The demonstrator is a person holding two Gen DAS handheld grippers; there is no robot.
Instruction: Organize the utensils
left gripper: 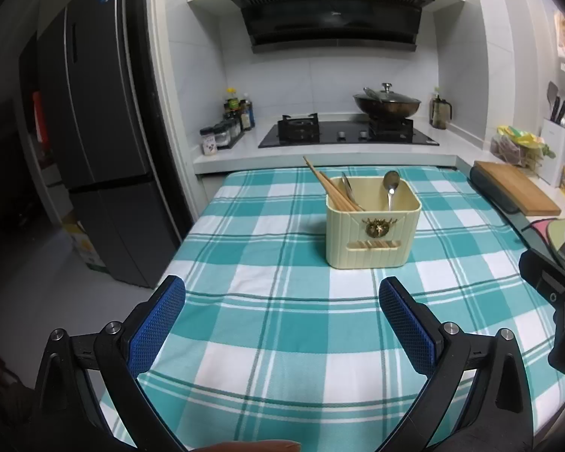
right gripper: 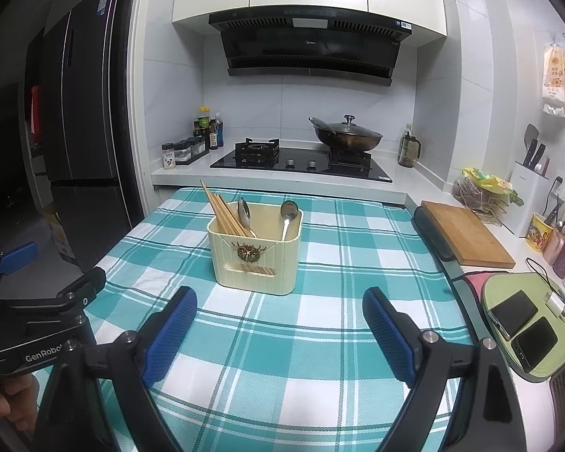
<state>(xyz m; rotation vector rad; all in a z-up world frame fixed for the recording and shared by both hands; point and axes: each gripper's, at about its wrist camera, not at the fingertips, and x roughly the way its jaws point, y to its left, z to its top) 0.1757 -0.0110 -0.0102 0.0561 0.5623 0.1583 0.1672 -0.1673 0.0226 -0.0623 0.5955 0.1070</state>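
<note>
A cream utensil holder (left gripper: 373, 226) (right gripper: 256, 256) stands on the teal checked tablecloth (left gripper: 282, 320) (right gripper: 282, 339). Wooden chopsticks (left gripper: 329, 186) (right gripper: 222, 213) lean out of its left side. Beside them stands one metal spoon (left gripper: 346, 186) (right gripper: 244, 211), and a second spoon (left gripper: 390, 184) (right gripper: 288, 214) stands on the right. My left gripper (left gripper: 280, 295) hovers open, short of the holder, with nothing between its blue pads. My right gripper (right gripper: 279, 307) is likewise open and empty, just short of the holder. Each gripper's body shows at the other view's edge.
Behind the table runs a counter with a gas hob (right gripper: 301, 160), a lidded wok (right gripper: 344, 135) and spice bottles (right gripper: 192, 147). A wooden cutting board (right gripper: 467, 237) and two phones on a green tray (right gripper: 523, 331) lie right. A dark fridge (right gripper: 79, 132) stands left.
</note>
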